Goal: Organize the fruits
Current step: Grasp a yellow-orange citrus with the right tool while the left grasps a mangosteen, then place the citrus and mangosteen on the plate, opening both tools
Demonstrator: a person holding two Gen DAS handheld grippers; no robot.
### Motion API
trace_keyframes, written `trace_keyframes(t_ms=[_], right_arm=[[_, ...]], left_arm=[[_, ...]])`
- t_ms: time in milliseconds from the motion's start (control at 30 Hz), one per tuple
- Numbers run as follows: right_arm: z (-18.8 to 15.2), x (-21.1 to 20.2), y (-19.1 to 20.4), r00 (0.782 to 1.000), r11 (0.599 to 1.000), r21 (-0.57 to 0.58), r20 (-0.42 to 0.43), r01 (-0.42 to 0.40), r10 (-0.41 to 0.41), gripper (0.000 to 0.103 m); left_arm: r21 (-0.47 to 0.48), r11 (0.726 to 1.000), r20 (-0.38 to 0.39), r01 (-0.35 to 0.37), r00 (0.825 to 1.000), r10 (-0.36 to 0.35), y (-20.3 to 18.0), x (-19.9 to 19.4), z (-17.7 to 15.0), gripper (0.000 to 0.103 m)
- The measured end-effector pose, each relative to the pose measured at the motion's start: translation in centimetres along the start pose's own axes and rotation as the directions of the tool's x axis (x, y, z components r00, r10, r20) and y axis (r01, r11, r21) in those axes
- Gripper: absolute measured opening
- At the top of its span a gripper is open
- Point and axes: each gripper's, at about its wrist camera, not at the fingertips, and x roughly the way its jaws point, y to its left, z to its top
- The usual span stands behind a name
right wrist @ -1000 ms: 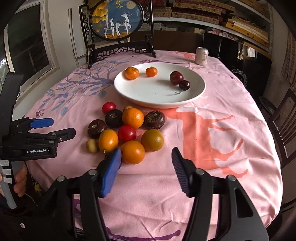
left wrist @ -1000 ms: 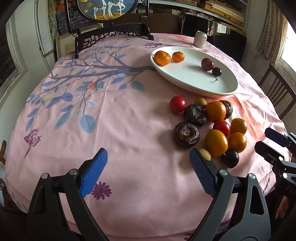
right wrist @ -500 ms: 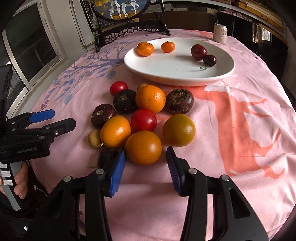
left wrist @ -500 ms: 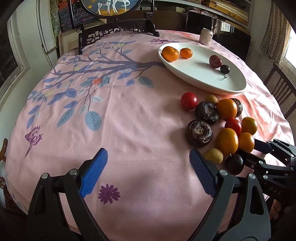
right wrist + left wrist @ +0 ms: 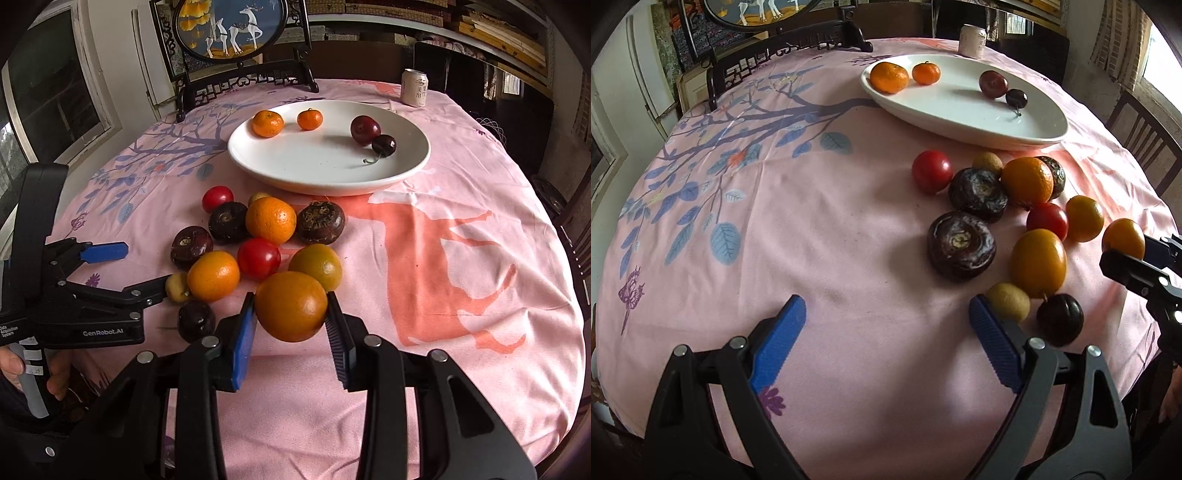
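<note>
Between the blue pads of my right gripper (image 5: 290, 296) sits an orange (image 5: 291, 306); the jaws are closing and both pads touch its sides. The left wrist view shows the same orange (image 5: 1123, 238) at the right edge. Behind it lies a pile of loose fruit (image 5: 258, 240): oranges, red ones, dark brown ones, a dark plum (image 5: 195, 319) and a small tan fruit (image 5: 1008, 301). My left gripper (image 5: 886, 302) is open over bare cloth, its right pad beside the tan fruit. The white plate (image 5: 332, 186) holds two mandarins and two dark plums.
A drink can (image 5: 414, 88) stands behind the plate. A carved dark stand with a round deer picture (image 5: 236, 74) rises at the table's far edge. A chair (image 5: 1145, 140) is at the right. A person's hand (image 5: 14, 369) holds the left gripper's grip.
My right gripper came forward around the nearest orange and its jaws narrowed onto it. My left gripper dropped lower and nearer the fruit pile, still wide.
</note>
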Motion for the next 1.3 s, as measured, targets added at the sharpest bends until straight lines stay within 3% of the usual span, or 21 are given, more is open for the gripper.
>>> trace_keyframes(t_ms=[100, 200, 300, 333, 367, 1067, 1300], right_arm=[[0.0, -0.3, 0.1, 1.000, 1.000, 0.003, 0.008, -0.010, 0.010, 0.037], [-0.1, -0.5, 0.1, 1.000, 1.000, 0.007, 0.014, -0.013, 0.012, 0.037], [-0.2, -0.7, -0.3, 1.000, 1.000, 0.016, 0.019, -0.013, 0.013, 0.037], [-0.3, -0.8, -0.4, 1.000, 1.000, 0.019, 0.022, -0.012, 0.012, 0.037], [-0.3, -0.8, -0.4, 1.000, 1.000, 0.021, 0.023, -0.012, 0.012, 0.037], [-0.4, -1.8, -0.6, 0.999, 0.999, 0.029, 0.053, -0.014, 0.012, 0.037], [0.1, -1.6, -1.0, 0.999, 0.999, 0.029, 0.053, -0.013, 0.011, 0.037]], left_arm=[[-0.013, 0.999, -0.001, 0.043, 0.999, -0.043, -0.5, 0.4, 0.9, 0.091], [-0.009, 0.999, 0.008, 0.034, 0.999, -0.034, -1.3, 0.9, 1.6, 0.086], [0.018, 0.999, 0.033, 0.037, 0.999, -0.038, -2.3, 0.7, 1.8, 0.061], [0.024, 0.999, 0.038, 0.044, 0.998, -0.045, -2.5, 0.6, 1.9, 0.044], [0.027, 0.999, 0.040, 0.046, 0.998, -0.047, -2.7, 0.5, 1.9, 0.040], [-0.033, 0.991, 0.121, 0.133, 0.984, -0.128, -1.2, -3.7, 2.0, 0.039], [-0.007, 0.991, 0.139, 0.132, 0.982, -0.129, -1.5, -4.4, 4.2, 0.039]])
